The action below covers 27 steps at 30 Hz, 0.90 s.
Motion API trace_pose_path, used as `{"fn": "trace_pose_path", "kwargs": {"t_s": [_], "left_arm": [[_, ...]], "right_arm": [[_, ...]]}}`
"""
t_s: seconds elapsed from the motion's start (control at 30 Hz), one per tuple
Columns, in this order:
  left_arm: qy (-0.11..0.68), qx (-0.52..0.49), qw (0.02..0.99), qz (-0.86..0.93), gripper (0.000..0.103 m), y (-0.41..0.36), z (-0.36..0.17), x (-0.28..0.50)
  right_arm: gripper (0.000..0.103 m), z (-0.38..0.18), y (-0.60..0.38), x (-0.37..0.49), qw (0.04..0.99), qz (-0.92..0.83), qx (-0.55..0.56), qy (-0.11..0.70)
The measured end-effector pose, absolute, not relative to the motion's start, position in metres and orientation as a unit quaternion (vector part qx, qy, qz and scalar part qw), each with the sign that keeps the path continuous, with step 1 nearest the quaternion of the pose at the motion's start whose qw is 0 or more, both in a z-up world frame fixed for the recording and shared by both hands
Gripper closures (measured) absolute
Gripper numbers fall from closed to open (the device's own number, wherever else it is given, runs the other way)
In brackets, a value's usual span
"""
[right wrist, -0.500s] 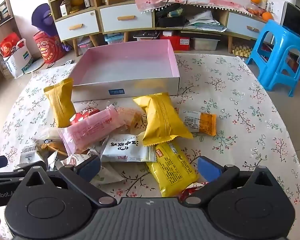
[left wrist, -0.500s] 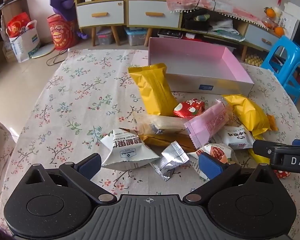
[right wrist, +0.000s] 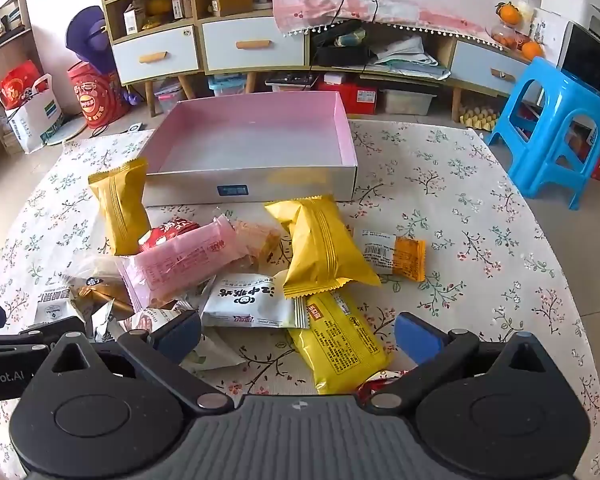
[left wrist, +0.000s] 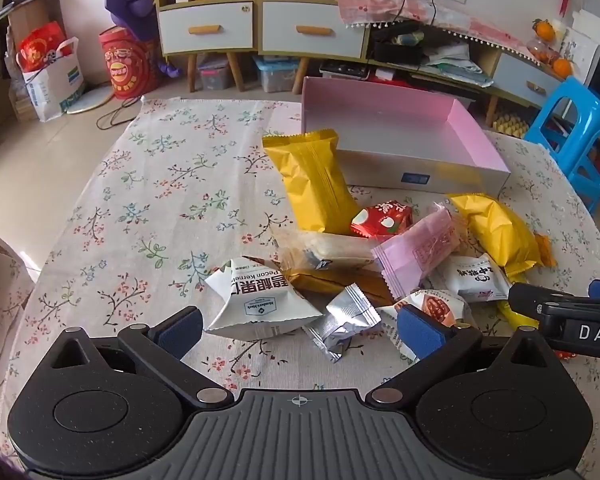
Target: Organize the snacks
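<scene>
The snack packets (right wrist: 236, 272) lie unmoved before the empty pink box (right wrist: 256, 142), and we keep both grippers (left wrist: 300, 326) (right wrist: 298, 334) spread wide, pinching nothing yet.

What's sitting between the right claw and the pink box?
In the right wrist view, the right claw is open over a yellow printed packet; beyond it lie a white packet and a gold pillow pack, then the pink box.

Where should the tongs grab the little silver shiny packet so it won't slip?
Probably across its puffy middle, coming straight down from above. The silver packet lies flat on the tablecloth, its crimped ends pointing away, so its narrow width fits between the open left tongs. The thin ends could slip. The white pecan packet touches one side, so lower the tongs carefully there.
</scene>
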<state>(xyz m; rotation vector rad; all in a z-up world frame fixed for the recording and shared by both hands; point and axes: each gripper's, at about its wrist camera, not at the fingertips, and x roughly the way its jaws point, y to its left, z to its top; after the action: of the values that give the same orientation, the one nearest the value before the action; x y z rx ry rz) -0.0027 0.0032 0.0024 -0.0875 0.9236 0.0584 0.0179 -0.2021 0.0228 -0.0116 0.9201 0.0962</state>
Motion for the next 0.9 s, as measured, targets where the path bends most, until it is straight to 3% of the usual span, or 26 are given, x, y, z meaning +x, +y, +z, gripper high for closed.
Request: {"fn": "trace_pose_path", "kwargs": {"t_s": [0.9], "left_arm": [[0.449, -0.042, 0.892, 0.028, 0.000, 0.0016, 0.0004, -0.0047]], "right_arm": [[0.010, 0.0221, -0.1980, 0.0139, 0.897, 0.049, -0.012, 0.440]]}}
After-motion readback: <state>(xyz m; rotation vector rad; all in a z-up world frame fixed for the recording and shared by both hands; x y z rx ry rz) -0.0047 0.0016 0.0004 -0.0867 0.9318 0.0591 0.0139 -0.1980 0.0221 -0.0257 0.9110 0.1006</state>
